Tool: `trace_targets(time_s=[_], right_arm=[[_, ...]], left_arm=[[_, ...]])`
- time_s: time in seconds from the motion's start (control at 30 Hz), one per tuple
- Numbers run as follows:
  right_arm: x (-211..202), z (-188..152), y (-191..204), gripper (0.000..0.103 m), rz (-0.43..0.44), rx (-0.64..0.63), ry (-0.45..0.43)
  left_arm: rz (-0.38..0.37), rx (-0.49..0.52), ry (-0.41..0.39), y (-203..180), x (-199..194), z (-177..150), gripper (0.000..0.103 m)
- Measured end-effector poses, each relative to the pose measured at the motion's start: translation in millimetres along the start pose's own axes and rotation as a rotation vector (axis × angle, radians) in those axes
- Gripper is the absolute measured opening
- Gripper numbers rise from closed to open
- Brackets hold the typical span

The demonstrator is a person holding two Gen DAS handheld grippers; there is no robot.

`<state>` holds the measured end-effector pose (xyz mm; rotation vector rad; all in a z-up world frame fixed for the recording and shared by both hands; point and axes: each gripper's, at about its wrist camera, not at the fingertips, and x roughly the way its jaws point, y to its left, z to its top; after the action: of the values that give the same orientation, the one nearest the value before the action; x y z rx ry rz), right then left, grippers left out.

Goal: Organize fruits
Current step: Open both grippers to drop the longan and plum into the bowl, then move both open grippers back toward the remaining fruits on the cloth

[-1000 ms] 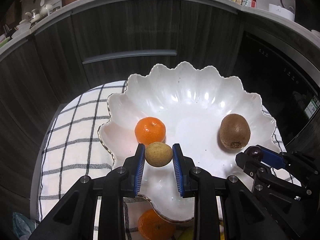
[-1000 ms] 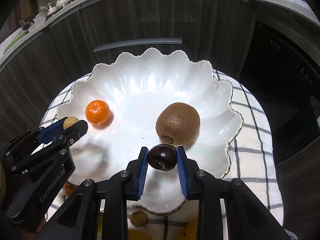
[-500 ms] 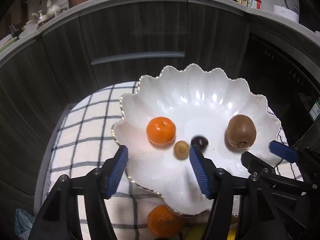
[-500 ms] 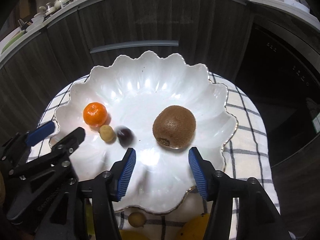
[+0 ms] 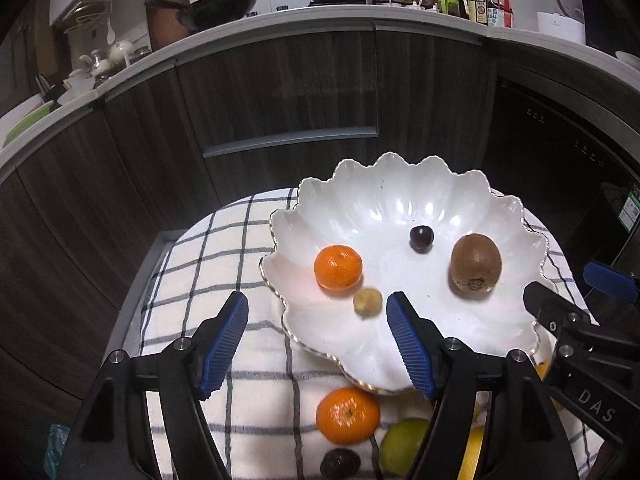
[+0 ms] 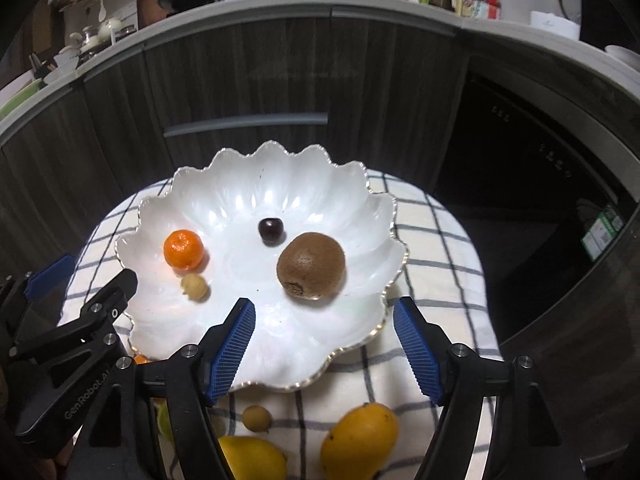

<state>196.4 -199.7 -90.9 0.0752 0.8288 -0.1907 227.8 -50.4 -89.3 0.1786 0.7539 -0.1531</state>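
Observation:
A white scalloped bowl (image 5: pixel 400 204) (image 6: pixel 256 184) stands on a checked cloth. In it lie a tangerine (image 5: pixel 338 267) (image 6: pixel 183 249), a small tan longan (image 5: pixel 367 301) (image 6: pixel 194 286), a dark cherry (image 5: pixel 421 238) (image 6: pixel 270 229) and a kiwi (image 5: pixel 476 264) (image 6: pixel 311 265). My left gripper (image 5: pixel 316 334) is open and empty, over the bowl's near left rim. My right gripper (image 6: pixel 324 344) is open and empty, over the bowl's near right rim.
On the cloth (image 5: pixel 200 264) in front of the bowl lie a second tangerine (image 5: pixel 347 414), a green lime (image 5: pixel 404 444), a dark fruit (image 5: pixel 340 465), a longan (image 6: pixel 257 418), a mango (image 6: pixel 360 440) and a lemon (image 6: pixel 252 460). Dark cabinets (image 5: pixel 280 112) stand behind.
Both grippers opened and dropped their fruit into the bowl, the left the longan, the right the cherry. Both have pulled back and up. The cherry rolled toward the bowl's middle.

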Motion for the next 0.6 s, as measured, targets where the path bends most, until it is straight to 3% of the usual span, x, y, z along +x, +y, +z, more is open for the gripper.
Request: trace_targets(time_s=[0.6], right_arm=[[-35, -47, -16, 0.072, 0.016, 0.063, 0.012]], left_arm=[[-0.014, -0.042, 0.005, -1, -52, -47, 0.072]])
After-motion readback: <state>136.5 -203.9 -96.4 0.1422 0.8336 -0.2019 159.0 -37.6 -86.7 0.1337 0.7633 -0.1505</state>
